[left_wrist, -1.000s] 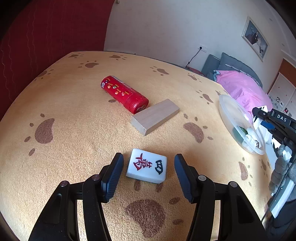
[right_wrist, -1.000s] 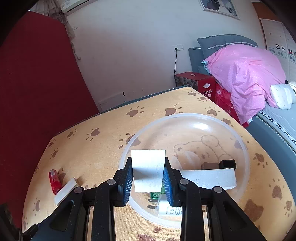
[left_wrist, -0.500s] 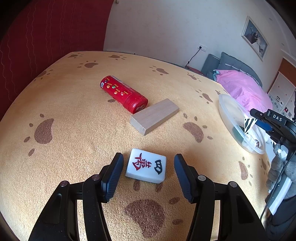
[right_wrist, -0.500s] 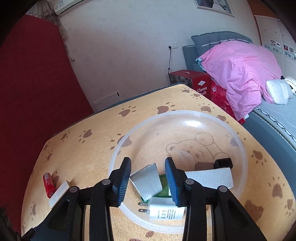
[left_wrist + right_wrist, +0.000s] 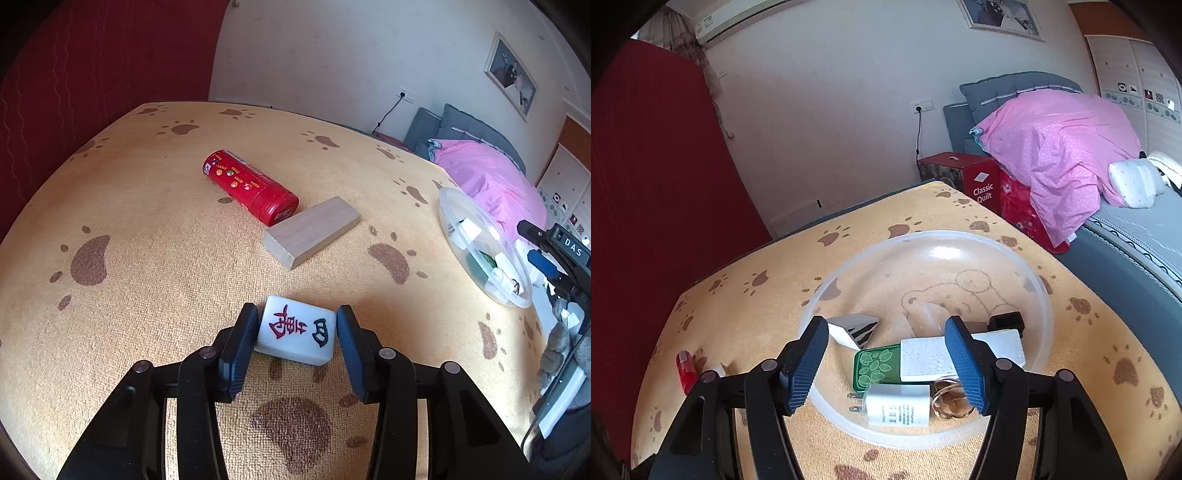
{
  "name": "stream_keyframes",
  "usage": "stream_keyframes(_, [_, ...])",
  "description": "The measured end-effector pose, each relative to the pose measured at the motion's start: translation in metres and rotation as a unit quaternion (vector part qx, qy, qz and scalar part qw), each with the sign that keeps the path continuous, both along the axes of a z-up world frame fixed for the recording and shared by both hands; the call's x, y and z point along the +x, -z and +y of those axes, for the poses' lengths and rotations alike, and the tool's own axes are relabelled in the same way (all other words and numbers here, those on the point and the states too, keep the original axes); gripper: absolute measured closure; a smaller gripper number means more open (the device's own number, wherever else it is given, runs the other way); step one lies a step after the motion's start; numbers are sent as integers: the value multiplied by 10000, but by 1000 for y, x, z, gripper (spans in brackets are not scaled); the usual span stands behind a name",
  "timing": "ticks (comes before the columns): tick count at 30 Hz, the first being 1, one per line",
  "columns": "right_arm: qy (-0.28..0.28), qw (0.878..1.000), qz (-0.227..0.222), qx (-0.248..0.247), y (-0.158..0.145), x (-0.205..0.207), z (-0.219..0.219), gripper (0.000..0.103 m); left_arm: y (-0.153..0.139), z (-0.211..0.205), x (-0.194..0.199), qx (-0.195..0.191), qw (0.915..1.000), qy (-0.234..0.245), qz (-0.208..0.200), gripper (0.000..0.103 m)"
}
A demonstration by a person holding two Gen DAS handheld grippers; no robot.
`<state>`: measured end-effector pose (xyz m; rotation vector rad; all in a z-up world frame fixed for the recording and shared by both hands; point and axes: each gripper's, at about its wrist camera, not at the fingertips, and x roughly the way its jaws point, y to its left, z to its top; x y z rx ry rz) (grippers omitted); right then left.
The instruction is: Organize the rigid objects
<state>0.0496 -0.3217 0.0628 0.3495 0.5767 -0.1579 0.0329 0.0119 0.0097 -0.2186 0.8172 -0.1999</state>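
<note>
The left tongs (image 5: 297, 334) are closing on the mahjong tile (image 5: 295, 329) on the counter (image 5: 147, 258); a sec ago they stood wide w/ the tile loose between. Pads look to touch it now. The right tongs (image 5: 886, 363) are opening, empty, above the bowl (image 5: 1039, 295); the striped block (image 5: 855, 328) they held before lies inside.
</note>
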Motion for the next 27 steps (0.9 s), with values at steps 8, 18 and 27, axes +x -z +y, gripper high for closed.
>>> stream_keyframes(8, [133, 9998, 161, 29, 12, -8, -13, 32, -1, 0, -1, 63, 10000, -5, -10, 59])
stream_keyframes(18, [130, 9997, 195, -17, 20, -17, -18, 32, -5, -3, -2, 215, 9997, -91, -52, 60])
stream_keyframes(27, [81, 9998, 174, 102, 24, -20, -22, 32, -6, -17, -3, 309, 9995, -65, -50, 60])
